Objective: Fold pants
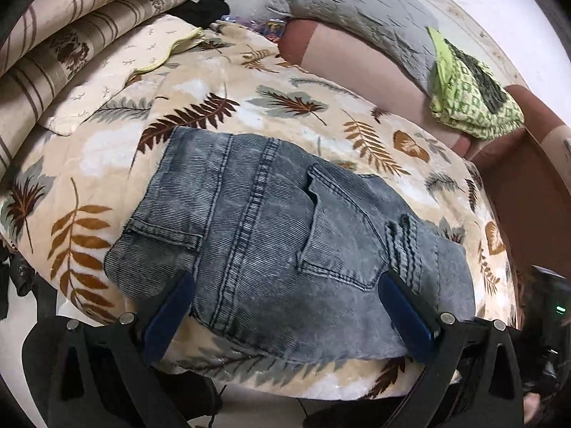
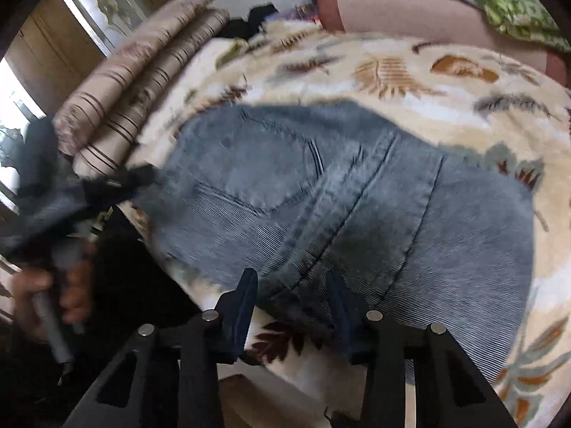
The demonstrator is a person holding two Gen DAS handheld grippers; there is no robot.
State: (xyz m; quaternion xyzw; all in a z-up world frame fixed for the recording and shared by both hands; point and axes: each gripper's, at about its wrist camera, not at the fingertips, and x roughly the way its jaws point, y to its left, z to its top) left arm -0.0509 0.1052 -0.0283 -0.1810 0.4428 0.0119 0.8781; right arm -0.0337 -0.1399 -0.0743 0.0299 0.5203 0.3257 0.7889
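Leaf-print blanket (image 1: 292, 82) covers the bed, striped pillows (image 1: 53, 35) far left. Folded jeans (image 1: 271, 221) lie near its front edge, pocket up. Left gripper (image 1: 285, 296) stands released, fingers wide over the denim. Right gripper (image 2: 296, 306) is half closed at the near hem; blur hides whether it pinches cloth. Folding looks nearly finished. Next: grasp the near edge squarely and double it over.

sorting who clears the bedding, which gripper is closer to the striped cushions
Left. The left gripper is at the left side of the jeans, next to the striped cushions; the right gripper is over the jeans' near edge, further off.
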